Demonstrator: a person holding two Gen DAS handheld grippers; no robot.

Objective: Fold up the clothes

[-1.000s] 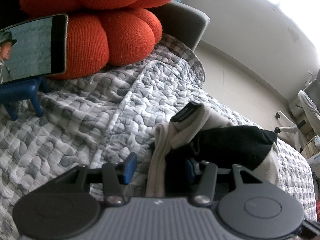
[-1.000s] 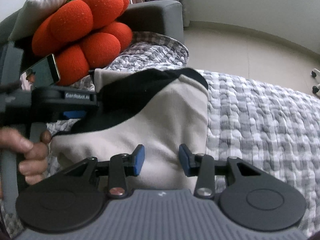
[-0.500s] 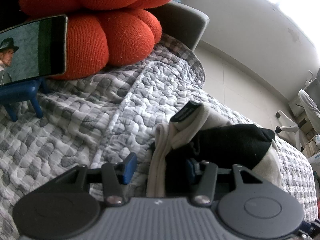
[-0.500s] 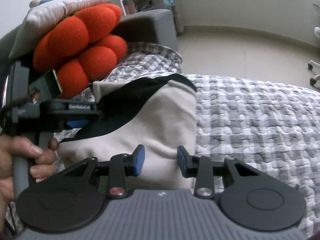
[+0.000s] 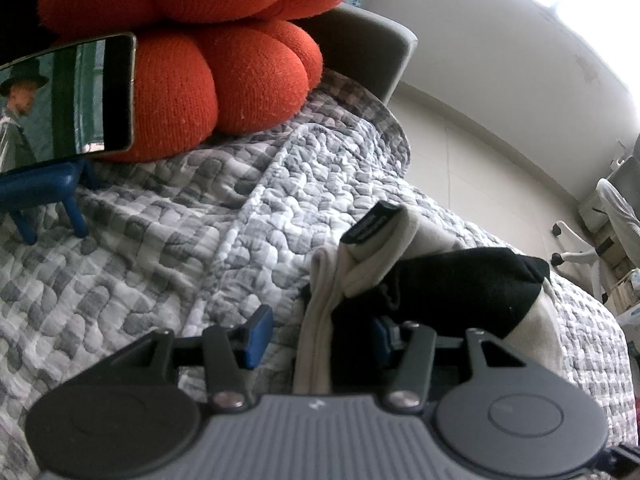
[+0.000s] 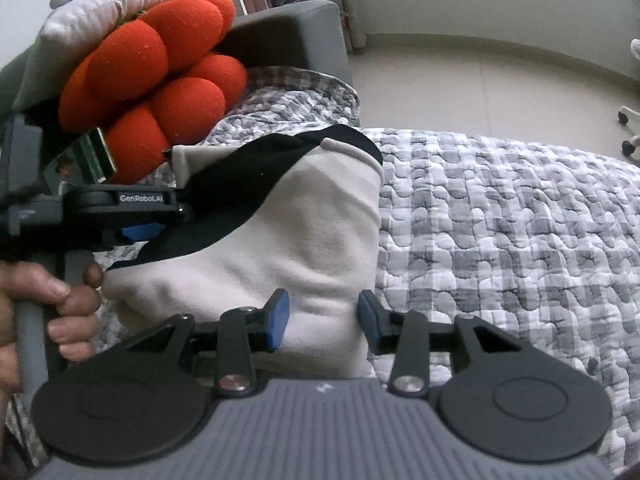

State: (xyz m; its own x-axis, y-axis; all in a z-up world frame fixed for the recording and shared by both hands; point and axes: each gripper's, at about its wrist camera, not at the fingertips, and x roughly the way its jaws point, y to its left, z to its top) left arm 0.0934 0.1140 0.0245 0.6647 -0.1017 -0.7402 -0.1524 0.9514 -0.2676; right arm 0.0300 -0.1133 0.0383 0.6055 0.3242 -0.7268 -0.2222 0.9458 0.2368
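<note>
Since a second ago the right gripper (image 6: 323,320) has pulled back and risen a little, so more of the bed and floor shows in its view; the left gripper (image 5: 316,330) has hardly shifted. The garment (image 6: 280,240) — cream fleece with a black panel — sits as a bunched, part-folded bundle on the quilt (image 6: 500,220), toward the head end of the bed near the orange cushion (image 6: 160,92).

The left jaws stand spread, with a cream fold of the garment (image 5: 320,320) hanging between them; neither pad looks pressed onto it, so I judge them released. The right jaws are parted too, poised over the near edge of the bundle and gripping nothing.

To fold well from here, take one clean edge, not a thick wad of layers, keep both grippers level so the crease runs straight, and smooth the fleece flat on the quilt before letting go — its bulk will want to spring open.

The quilt is a puckered grey-and-white check, soft and uneven underfoot for a fold. A phone (image 5: 68,100) on a blue stand (image 5: 44,196) leans by the cushion; beyond lie a grey headboard (image 6: 296,36), pale floor and a wheeled chair (image 5: 580,240).
</note>
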